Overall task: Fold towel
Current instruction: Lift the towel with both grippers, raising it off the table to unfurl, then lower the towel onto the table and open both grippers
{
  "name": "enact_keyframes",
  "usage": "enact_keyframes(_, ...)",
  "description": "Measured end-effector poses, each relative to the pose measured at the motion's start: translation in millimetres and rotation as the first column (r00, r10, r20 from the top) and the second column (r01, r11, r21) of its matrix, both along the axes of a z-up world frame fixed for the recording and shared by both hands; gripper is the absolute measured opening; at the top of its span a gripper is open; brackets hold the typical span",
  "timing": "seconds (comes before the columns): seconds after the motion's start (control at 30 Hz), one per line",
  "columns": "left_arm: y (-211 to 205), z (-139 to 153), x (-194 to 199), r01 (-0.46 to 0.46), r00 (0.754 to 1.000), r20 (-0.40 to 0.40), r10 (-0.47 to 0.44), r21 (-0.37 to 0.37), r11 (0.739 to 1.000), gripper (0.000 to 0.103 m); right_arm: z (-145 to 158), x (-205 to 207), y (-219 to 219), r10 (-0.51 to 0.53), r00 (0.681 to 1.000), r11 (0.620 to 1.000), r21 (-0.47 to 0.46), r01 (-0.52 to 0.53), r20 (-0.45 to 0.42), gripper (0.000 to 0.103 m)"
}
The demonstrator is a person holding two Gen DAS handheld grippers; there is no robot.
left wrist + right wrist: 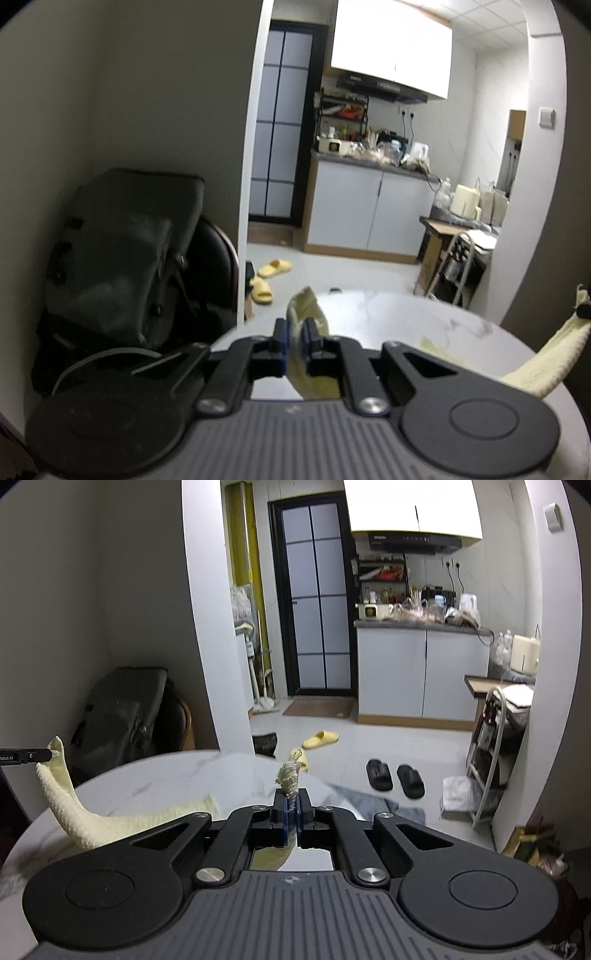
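Both tongs are clamped on the towel [77, 823]: my left gripper [294, 328] pinches one pale yellow corner between its blue pads, with a tuft of cloth sticking up past the tips, and my right gripper [291, 803] pinches another corner, a frayed bit poking above the fingers. Between them the towel hangs in a sagging band over the white round table [166, 775], its low middle seeming to rest on the tabletop near me. Far left sits a dark backpack [122, 254] on a chair. Yellow slippers [267, 277] lie on the kitchen floor beyond, black ones [395, 773] farther right.
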State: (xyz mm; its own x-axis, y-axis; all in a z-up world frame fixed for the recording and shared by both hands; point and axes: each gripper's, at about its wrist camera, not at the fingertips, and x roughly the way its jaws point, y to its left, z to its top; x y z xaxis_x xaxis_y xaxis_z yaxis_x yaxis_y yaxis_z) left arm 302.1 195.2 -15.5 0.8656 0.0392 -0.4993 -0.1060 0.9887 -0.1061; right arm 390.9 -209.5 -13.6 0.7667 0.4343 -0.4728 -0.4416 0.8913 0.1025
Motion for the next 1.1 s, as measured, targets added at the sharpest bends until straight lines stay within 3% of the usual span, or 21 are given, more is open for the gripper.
enact_keyframes(0.57,1,-61,-33,-0.047,0.987,-0.156,0.037,-0.061,0.997,0.012,-61,-49,-13,0.011,0.994,1.000,0.000,-0.011,-0.110,0.005)
enact_keyframes(0.73,-3,-70,-40,-0.088,0.981,-0.176,0.082,-0.027,0.996,0.028,-63,-51,-16,0.011,0.991,1.000,0.006,-0.011,-0.133,0.007)
enact_keyframes(0.9,2,-73,-48,-0.124,0.977,-0.179,0.117,-0.025,0.992,0.053,-62,-54,-16,0.002,0.989,1.000,-0.024,-0.005,-0.150,0.009)
enact_keyframes(0.97,1,-73,-49,-0.134,0.975,-0.181,0.129,-0.017,0.991,0.064,-61,-55,-15,-0.007,0.988,0.999,-0.035,0.001,-0.151,0.022)
enact_keyframes(1.03,0,-73,-52,-0.143,0.974,-0.180,0.140,0.000,0.990,0.066,-60,-56,-16,-0.032,0.988,0.999,-0.046,0.026,-0.149,0.037)
enact_keyframes(1.1,4,-73,-55,-0.150,0.973,-0.179,0.149,0.008,0.989,0.067,-58,-57,-18,-0.049,0.988,0.998,-0.049,0.042,-0.146,0.040)
